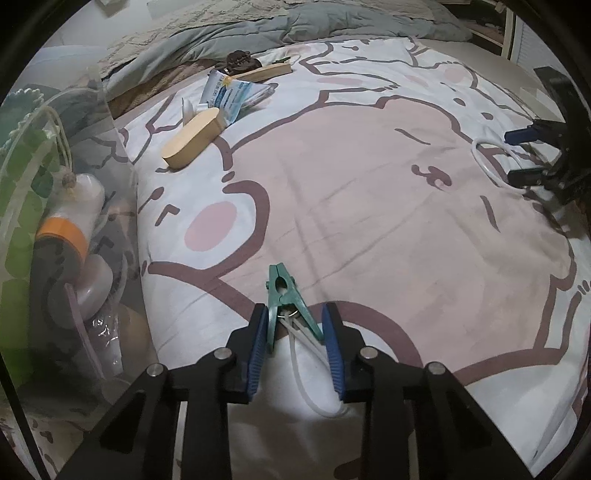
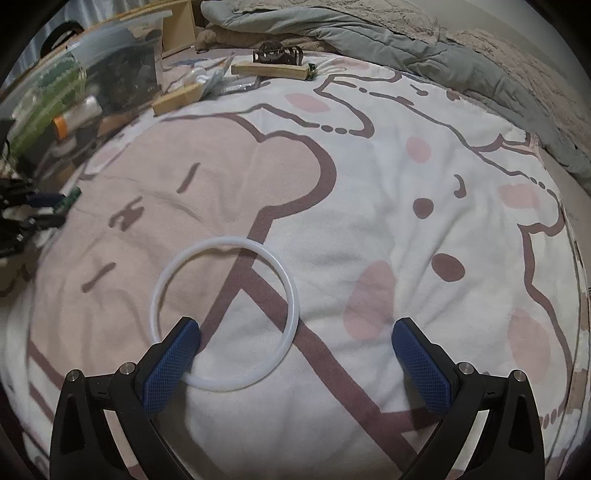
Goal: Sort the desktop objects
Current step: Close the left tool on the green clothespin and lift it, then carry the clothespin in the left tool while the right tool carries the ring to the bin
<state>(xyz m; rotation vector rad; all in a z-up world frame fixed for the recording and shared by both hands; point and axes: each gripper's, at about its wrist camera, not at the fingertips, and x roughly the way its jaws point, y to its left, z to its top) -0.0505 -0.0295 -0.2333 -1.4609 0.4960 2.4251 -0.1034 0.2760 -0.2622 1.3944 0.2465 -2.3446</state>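
Gripping a green clothes peg (image 1: 286,302) by its rear handles, the left gripper (image 1: 297,334) has its blue pads (image 1: 258,347) pressed against the peg on both sides; the peg's nose points forward along the fingers and lies low over the cartoon-print blanket (image 1: 369,206). A loop of white cord (image 1: 310,384) hangs from the peg's spring, trailing back between the fingers. To the left of that view stands a clear storage bin (image 1: 66,236) holding a white bottle with an orange band (image 1: 70,221) and other toiletries. Farther up the blanket lie a wooden block (image 1: 194,138), a blue-and-white packet (image 1: 232,96), a second flat wooden piece (image 1: 266,72) and a dark hair claw (image 1: 240,61), all near one another. Beyond them sits a rumpled grey quilt (image 1: 295,22).

The right gripper (image 2: 295,354) stands with its jaws wide apart and nothing between the pads. A white ring (image 2: 291,295) lies flat on the blanket just ahead of it; the left finger (image 2: 170,365) overlaps the ring's near-left arc, though contact cannot be told. In the left wrist view the same ring (image 1: 484,158) appears at far right, beside the right gripper's fingers
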